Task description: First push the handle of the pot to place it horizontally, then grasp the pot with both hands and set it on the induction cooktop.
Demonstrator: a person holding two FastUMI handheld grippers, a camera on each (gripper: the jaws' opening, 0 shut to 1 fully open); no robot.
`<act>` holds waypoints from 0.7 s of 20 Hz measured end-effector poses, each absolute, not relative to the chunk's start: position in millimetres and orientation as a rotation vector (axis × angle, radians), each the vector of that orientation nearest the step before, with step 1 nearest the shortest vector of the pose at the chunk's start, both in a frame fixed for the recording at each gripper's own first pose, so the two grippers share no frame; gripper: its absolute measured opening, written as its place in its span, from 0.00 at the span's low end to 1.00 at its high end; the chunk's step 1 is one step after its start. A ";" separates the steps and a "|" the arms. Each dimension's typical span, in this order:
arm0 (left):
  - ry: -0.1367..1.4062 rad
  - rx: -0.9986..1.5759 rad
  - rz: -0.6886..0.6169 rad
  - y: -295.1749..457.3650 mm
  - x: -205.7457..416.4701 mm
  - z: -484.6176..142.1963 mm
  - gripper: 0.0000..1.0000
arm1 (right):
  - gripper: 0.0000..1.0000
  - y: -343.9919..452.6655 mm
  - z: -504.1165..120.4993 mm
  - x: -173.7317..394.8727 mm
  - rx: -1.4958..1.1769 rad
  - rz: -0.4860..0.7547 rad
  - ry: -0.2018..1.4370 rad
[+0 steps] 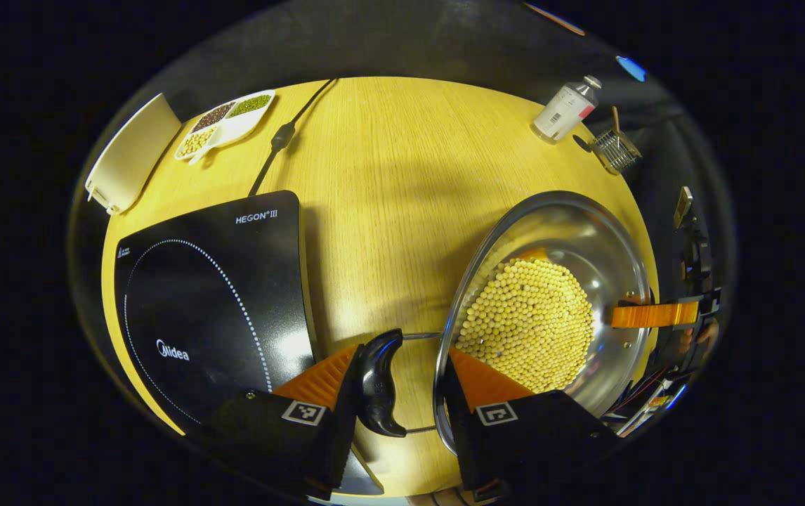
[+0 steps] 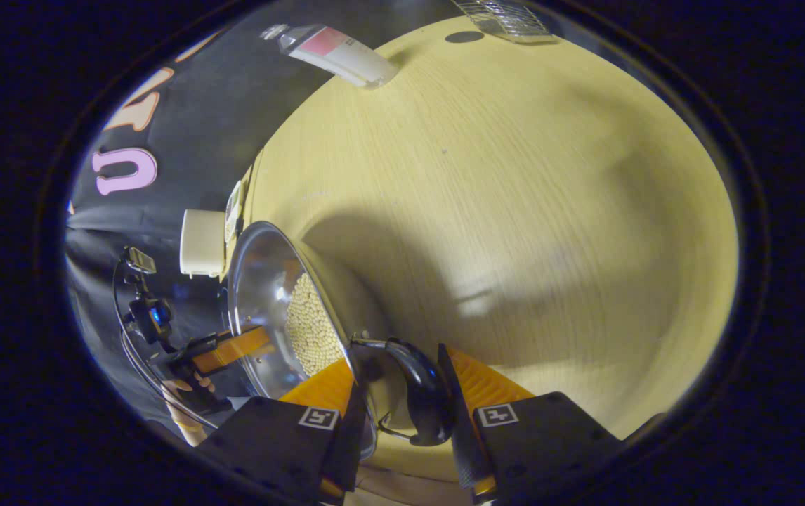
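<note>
Desk (image 1: 402, 176) carried everything. Largest item on it was the induction cooktop (image 1: 213, 302), left side in the left gripper view, cord running off toward the far edge. Pot (image 1: 550, 302) sat just right of it on bare wood, apart from the cooktop, full of yellow beans (image 1: 529, 330).

We saw the left gripper (image 1: 402, 383) partly open around the pot's near handle (image 1: 378, 383); the black grip lay between the fingers, close to the left one, but we couldn't tell if both pressed on it. In the right gripper view the right gripper (image 2: 399, 400) was likewise partly open with the far handle (image 2: 420, 400) between its fingers, contact unclear.

Our read: step in hand was the two-handed grasp, lift not yet begun. To do it well, we'd close both grippers squarely on the black grips, check neither sits only on the wire loop, then lift level and together so beans stay in, and centre the pot over the cooktop's ring.

Smaller stuff: bottle (image 1: 565, 109), divided dish (image 1: 227, 121), small wire basket (image 1: 617, 150) near the desk's far edge, well clear.
</note>
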State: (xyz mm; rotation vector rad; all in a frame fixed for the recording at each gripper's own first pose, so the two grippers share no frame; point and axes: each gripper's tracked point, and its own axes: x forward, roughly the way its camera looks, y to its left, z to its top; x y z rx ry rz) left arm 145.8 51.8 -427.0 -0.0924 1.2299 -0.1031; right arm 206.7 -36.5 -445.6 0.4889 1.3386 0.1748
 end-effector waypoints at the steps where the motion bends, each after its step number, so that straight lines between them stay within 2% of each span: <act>1: 1.237 -0.112 -0.105 48.1 142.1 -426.1 0.65 | 0.57 -39.9 -444.1 204.4 0.476 0.167 1.346; 3: 1.242 -0.140 -0.120 38.7 132.5 -419.0 0.60 | 0.54 -46.8 -436.3 196.6 0.470 0.164 1.345; 7: 1.254 -0.156 -0.148 25.0 112.7 -402.4 0.60 | 0.60 -58.7 -419.7 173.3 0.431 0.164 1.350; 8: 1.255 -0.150 -0.151 23.6 108.0 -397.7 0.62 | 0.57 -60.7 -417.7 165.8 0.415 0.163 1.354; 9: 1.255 -0.144 -0.151 23.8 103.0 -393.4 0.59 | 0.57 -61.1 -415.9 158.2 0.404 0.161 1.362; 11: 1.254 -0.131 -0.144 26.9 93.0 -385.6 0.62 | 0.57 -56.3 -412.1 145.1 0.393 0.165 1.377; 12: 1.255 -0.127 -0.142 29.7 87.6 -381.6 0.59 | 0.57 -53.6 -409.6 139.6 0.389 0.169 1.377; 13: 1.255 -0.128 -0.138 32.8 82.3 -378.4 0.59 | 0.51 -50.5 -406.4 134.7 0.387 0.169 1.374; 14: 1.256 -0.131 -0.135 35.4 77.0 -374.5 0.62 | 0.51 -46.4 -403.4 131.3 0.385 0.173 1.370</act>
